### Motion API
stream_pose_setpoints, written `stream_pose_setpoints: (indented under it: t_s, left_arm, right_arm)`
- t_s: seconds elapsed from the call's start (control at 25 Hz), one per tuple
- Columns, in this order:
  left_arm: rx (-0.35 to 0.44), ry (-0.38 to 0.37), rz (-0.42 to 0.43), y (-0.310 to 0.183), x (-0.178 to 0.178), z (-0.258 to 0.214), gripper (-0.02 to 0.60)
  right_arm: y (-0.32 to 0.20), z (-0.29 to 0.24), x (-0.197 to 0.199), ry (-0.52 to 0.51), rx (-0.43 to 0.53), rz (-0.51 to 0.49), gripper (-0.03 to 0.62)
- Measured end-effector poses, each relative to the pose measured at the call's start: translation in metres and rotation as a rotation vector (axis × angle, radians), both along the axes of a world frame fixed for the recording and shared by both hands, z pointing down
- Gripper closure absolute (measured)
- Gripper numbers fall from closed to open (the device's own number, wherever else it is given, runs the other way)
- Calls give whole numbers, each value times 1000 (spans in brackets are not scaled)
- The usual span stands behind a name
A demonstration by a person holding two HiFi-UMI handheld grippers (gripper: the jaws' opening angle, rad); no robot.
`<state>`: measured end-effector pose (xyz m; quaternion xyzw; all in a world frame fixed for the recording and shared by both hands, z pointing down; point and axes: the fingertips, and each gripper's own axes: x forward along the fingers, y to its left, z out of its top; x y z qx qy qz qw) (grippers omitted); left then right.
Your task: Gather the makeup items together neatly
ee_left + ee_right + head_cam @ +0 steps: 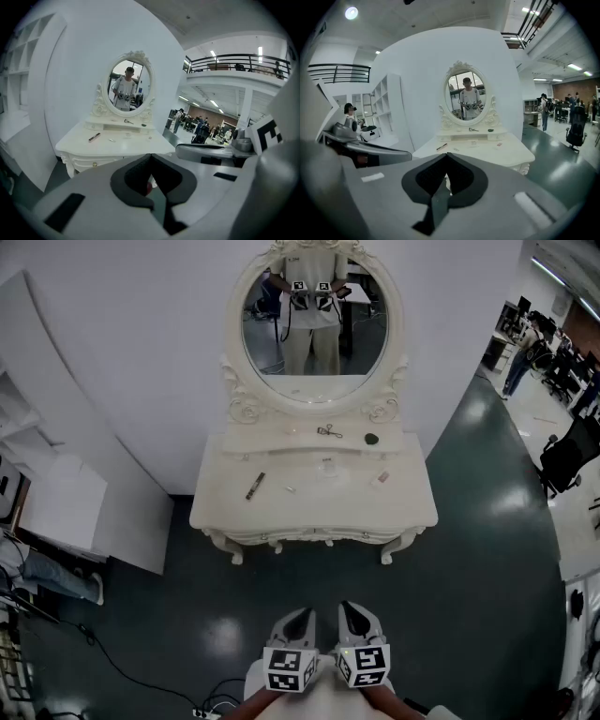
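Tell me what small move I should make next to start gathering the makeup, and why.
Probably step forward to the dressing table: the left gripper and right gripper are both shut, empty and held well short of it, while the dark tube and the eyelash curler lie apart on it, likely out of reach.

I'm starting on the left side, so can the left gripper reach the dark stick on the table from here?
Probably not yet: the left gripper is held well short of the dressing table, floor between them. The dark stick lies alone, so nothing blocks it once closer.
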<state>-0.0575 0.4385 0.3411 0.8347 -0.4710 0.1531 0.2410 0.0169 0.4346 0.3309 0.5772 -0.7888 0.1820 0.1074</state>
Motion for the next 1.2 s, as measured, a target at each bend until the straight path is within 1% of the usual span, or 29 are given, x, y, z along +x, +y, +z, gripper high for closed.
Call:
stream_pose_setpoints:
  t_s: [0.08, 0.2, 0.36, 0.44, 0.52, 0.64, 0.76, 0.88, 1.08, 1.2]
  left_arm:
    - [7, 3, -10, 8, 21, -2, 572]
    - [8, -7, -19, 16, 49, -1, 572]
    - [38, -24, -13, 24, 86, -3, 572]
    - [43, -34, -31, 25, 95, -2, 572]
    - [39, -31, -55, 24, 104, -1, 572]
    - [32, -37, -69, 25, 122, 3, 571]
    - [21, -54, -59, 35, 140, 6, 572]
    - [21, -69, -54, 36, 150, 6, 572]
    - [-17, -86, -92, 30, 141, 13, 572]
    - [-30, -88, -85, 21, 142, 17, 571]
  right_arm:
    - [7, -3, 23, 4, 6, -4, 591]
    - [15, -3, 53, -17, 3, -7, 591]
    - [18, 1, 88, -30, -7, -38, 591]
    - [16, 2, 101, -70, -15, -52, 591]
    - [16, 0, 112, -96, -3, -67, 591]
    - [21, -2, 122, -89, 22, -111, 591]
    - [26, 1, 130, -78, 36, -139, 591]
    - [22, 2, 136, -105, 36, -142, 591]
    - [16, 9, 136, -141, -6, -147, 591]
    - [7, 14, 135, -156, -23, -152, 591]
